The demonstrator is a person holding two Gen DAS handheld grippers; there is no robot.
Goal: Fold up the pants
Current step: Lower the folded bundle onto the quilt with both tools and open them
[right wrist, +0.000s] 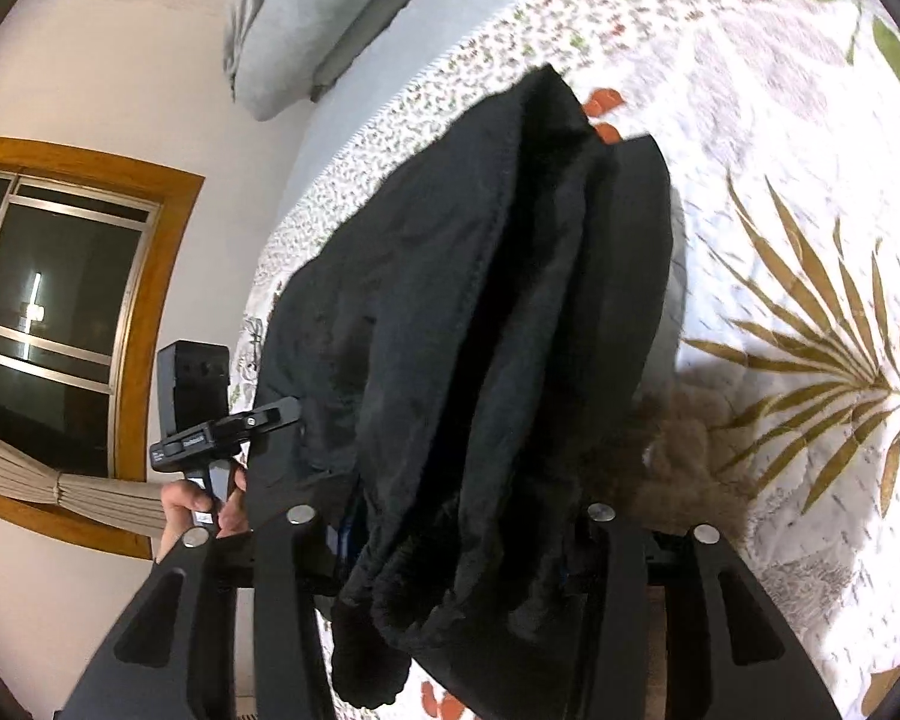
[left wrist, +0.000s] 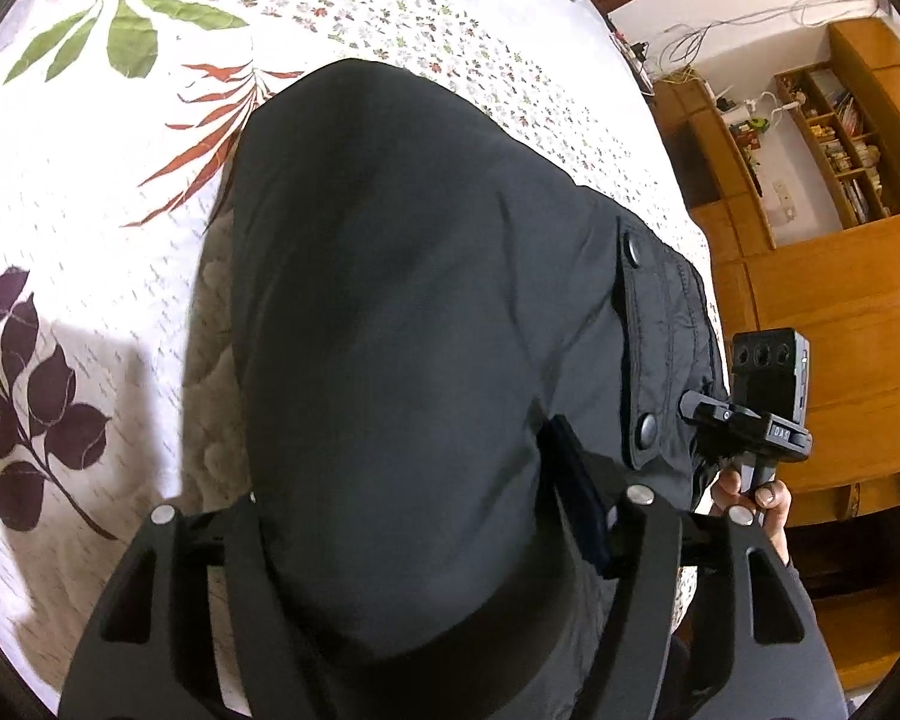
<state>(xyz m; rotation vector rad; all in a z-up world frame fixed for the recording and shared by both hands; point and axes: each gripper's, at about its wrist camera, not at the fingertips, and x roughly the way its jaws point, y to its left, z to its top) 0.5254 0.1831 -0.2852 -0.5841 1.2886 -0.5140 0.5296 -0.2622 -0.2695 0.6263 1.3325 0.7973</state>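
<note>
Dark grey pants (left wrist: 402,312) hang lifted above a floral bedspread (left wrist: 90,180). A pocket flap with two snap buttons (left wrist: 648,426) shows at their right side. My left gripper (left wrist: 438,516) is shut on the pants' fabric, which drapes between and over its fingers (left wrist: 642,540). In the right wrist view the pants (right wrist: 480,330) hang in bunched folds with a fleecy lining, and my right gripper (right wrist: 450,534) is shut on them. Each view shows the other gripper held in a hand, at the right (left wrist: 762,420) and at the left (right wrist: 210,432). The fingertips are hidden by cloth.
The bed's far edge runs past a grey pillow (right wrist: 306,18). Wooden shelves and cabinets (left wrist: 822,180) stand beyond the bed on one side. A wood-framed window (right wrist: 60,300) with a curtain is on the other side.
</note>
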